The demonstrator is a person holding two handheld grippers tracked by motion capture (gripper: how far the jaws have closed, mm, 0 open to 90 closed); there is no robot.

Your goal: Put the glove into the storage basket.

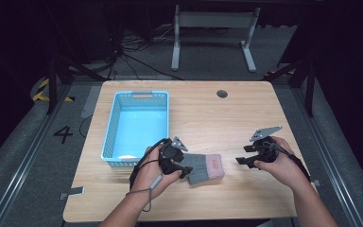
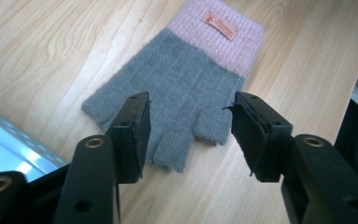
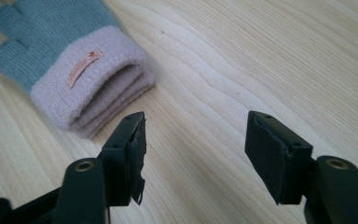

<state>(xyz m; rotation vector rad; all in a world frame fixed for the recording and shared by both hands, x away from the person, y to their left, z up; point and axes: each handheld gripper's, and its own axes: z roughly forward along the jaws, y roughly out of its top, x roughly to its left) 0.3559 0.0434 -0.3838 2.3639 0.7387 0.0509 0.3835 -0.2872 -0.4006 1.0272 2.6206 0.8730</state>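
Lower middle of the high view: the left gripper (image 1: 185,169) hovers right at the finger end of the grey glove (image 1: 203,168), jaws spread, nothing pinched. The right gripper (image 1: 241,161) sits just beside the pink cuff (image 3: 93,88), jaws spread too. My guess: a shallow pinch catches only fuzz and slips off. The blue basket (image 1: 108,137) waits further up, toward the left.

1. A black figure "4" (image 1: 63,134) is marked on the grey floor (image 1: 38,156), left of the desk (image 1: 246,113).
2. A small orange label (image 2: 220,25) is sewn on the pink cuff of the grey glove (image 2: 182,93); its print is too small to read.
3. The same label shows in the right gripper view, print likewise illegible.
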